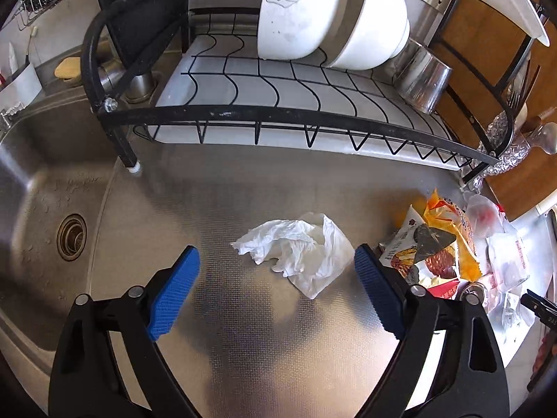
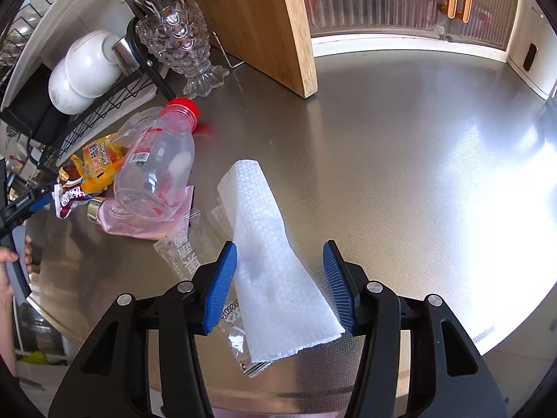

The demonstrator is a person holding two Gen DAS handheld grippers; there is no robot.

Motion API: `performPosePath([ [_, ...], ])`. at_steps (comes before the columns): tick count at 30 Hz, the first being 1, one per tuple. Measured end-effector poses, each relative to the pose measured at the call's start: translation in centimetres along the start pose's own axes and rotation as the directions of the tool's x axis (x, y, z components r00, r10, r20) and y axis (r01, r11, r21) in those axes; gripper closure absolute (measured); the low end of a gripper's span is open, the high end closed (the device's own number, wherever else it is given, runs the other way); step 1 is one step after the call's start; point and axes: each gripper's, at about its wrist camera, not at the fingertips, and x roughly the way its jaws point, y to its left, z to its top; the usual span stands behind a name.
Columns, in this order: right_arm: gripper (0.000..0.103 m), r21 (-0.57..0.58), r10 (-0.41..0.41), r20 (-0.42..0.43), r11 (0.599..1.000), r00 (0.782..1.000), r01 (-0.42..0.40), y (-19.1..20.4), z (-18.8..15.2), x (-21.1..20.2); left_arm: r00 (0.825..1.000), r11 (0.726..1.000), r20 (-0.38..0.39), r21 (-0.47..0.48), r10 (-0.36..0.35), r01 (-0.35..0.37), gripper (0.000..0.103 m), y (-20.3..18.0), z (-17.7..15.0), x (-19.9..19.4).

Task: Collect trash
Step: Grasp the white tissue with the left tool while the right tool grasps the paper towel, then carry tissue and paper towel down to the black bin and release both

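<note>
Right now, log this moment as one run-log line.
step: reach trash | left claw: open before crumpled tissue | right claw: open around paper towel | collected: none

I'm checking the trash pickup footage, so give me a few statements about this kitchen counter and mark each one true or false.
1. A crumpled white tissue lies on the steel counter between the left gripper fingers. True.
2. The plastic bottle has a blue cap. False: its cap is red.
3. The right gripper straddles a folded white paper towel. True; the right pad has not yet closed on it.
4. The white bowls sit in the sink. False: they rest on the black dish rack.
5. The bottle stands upright. False: it lies on its side on a pink pouch.
</note>
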Motion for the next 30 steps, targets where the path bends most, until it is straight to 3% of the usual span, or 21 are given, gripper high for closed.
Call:
performPosePath([
  [1,0.059,0.001,0.005,-0.006,1.0,1.0,-0.005,0.0,0.0,0.2,1.0,1.0,-0.012,0.001,-0.008,0.008,0.037,0.0,0.0,0.3],
  [2,0.07,0.001,0.012,-0.018,1.0,1.0,-0.012,0.0,0.0,0.4,1.0,1.0,-0.023,0.003,-0.015,0.015,0.05,-0.1,-0.1,0.6],
  [3,0.076,-0.002,0.012,-0.026,1.0,1.0,-0.012,0.1,0.0,0.7,0.999,1.0,-0.033,0.01,-0.018,0.019,0.055,-0.2,-0.2,0.8],
  [5,0.091,-0.009,-0.004,-0.025,1.0,1.0,0.003,0.3,0.0,0.8,0.999,1.0,-0.041,0.025,-0.013,0.014,0.082,-0.5,-0.5,1.0],
  [7,0.095,0.003,0.001,-0.02,1.0,1.0,-0.001,0.2,-0.1,0.7,0.999,0.999,-0.036,0.031,-0.007,0.008,0.099,-0.7,-0.7,0.9],
  [12,0.096,0.008,0.004,0.034,1.0,0.999,-0.004,0.4,0.3,-1.1,1.0,0.999,0.007,0.04,-0.018,0.017,0.101,-1.0,-1.2,-0.9],
  [17,0.096,-0.037,0.033,0.121,0.999,0.992,-0.029,2.0,1.2,-4.9,0.994,0.998,0.101,0.062,-0.037,0.03,0.102,-1.3,-1.0,-5.0],
  [23,0.096,-0.14,0.134,0.203,0.984,0.97,-0.106,6.1,1.3,-9.9,0.98,0.996,0.194,0.078,-0.052,0.038,0.102,-1.9,-1.5,-10.8],
  [30,0.096,-0.274,0.264,0.2,0.94,0.944,-0.204,12.0,-1.4,-13.2,0.966,0.991,0.25,0.133,-0.058,0.025,0.102,-2.8,-5.6,-18.0],
])
